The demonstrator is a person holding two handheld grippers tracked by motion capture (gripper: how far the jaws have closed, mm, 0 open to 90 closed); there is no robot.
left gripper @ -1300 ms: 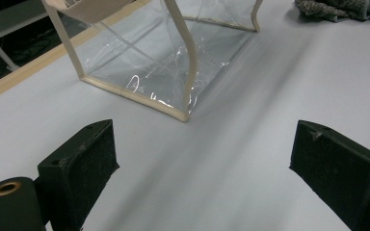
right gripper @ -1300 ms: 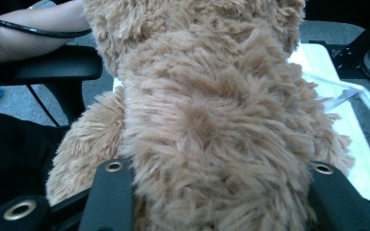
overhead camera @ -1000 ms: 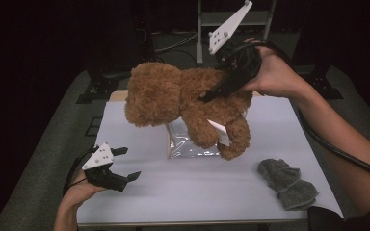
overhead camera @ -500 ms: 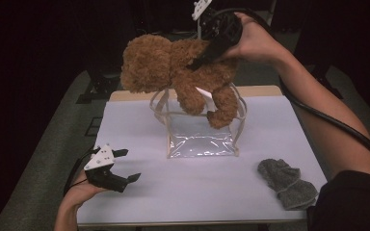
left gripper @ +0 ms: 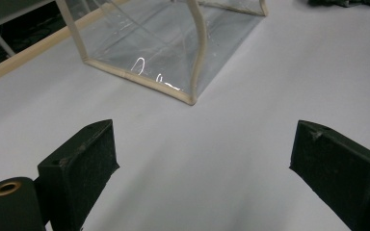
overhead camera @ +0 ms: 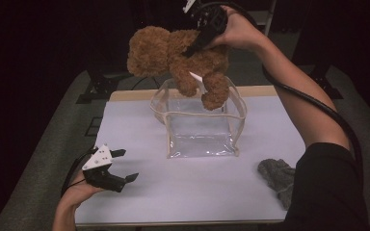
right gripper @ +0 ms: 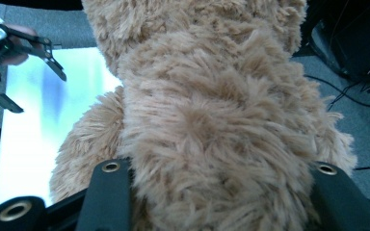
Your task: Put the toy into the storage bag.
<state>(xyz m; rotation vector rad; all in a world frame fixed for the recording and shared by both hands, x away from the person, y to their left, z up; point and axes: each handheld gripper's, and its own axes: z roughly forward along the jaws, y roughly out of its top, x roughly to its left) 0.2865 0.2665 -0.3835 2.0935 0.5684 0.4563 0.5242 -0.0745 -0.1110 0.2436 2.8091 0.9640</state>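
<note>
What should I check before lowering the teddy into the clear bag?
1. Grip: right hand-held gripper shut on the teddy bear, fur bulging between its jaws. Ok.
2. Bag mouth: clear bag stands upright with its rim open. Ok.
3. Alignment: bear hangs above the rim, one leg at the opening, head off to the side. Not ok yet.
4. Bag support: left hand-held gripper open, apart from the bag, holding nothing. Not ok.
5. Obstacles: grey cloth lies clear of the bag. Ok.
6. Fit: cannot tell.
</note>
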